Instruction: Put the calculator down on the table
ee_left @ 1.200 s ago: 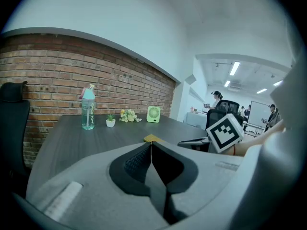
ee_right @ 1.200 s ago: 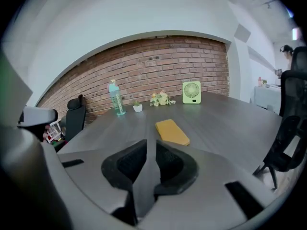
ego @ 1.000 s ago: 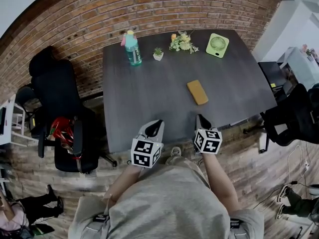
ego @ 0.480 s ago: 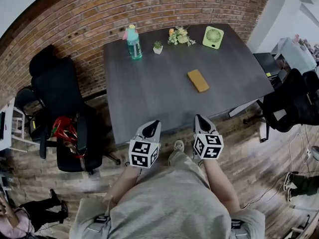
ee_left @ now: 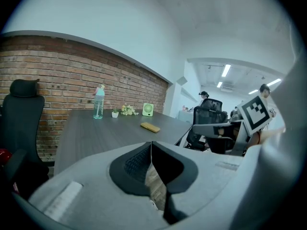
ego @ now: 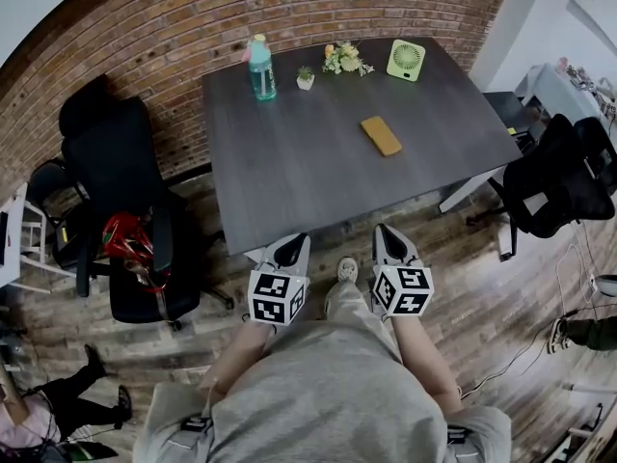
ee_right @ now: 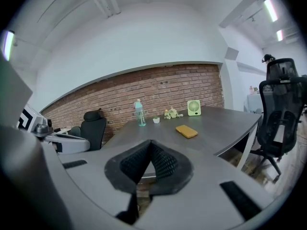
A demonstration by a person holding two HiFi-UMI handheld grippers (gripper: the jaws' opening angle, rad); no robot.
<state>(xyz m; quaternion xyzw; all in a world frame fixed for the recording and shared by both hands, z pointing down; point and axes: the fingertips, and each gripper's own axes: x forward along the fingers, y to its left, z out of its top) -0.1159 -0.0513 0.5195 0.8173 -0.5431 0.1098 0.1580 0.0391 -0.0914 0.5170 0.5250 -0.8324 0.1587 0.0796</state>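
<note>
Stands further back from the table (ego: 299, 152) than before, leaving the calculator (ego: 381, 135) flat on it. Keeps left gripper (ego: 297, 245) and right gripper (ego: 384, 235) closed, empty. Looks finished.

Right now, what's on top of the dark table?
On the table: a teal bottle, a small potted plant, flowers and a green fan along the far edge, and the yellow calculator lying flat mid-table. The tabletop beneath each is covered.
</note>
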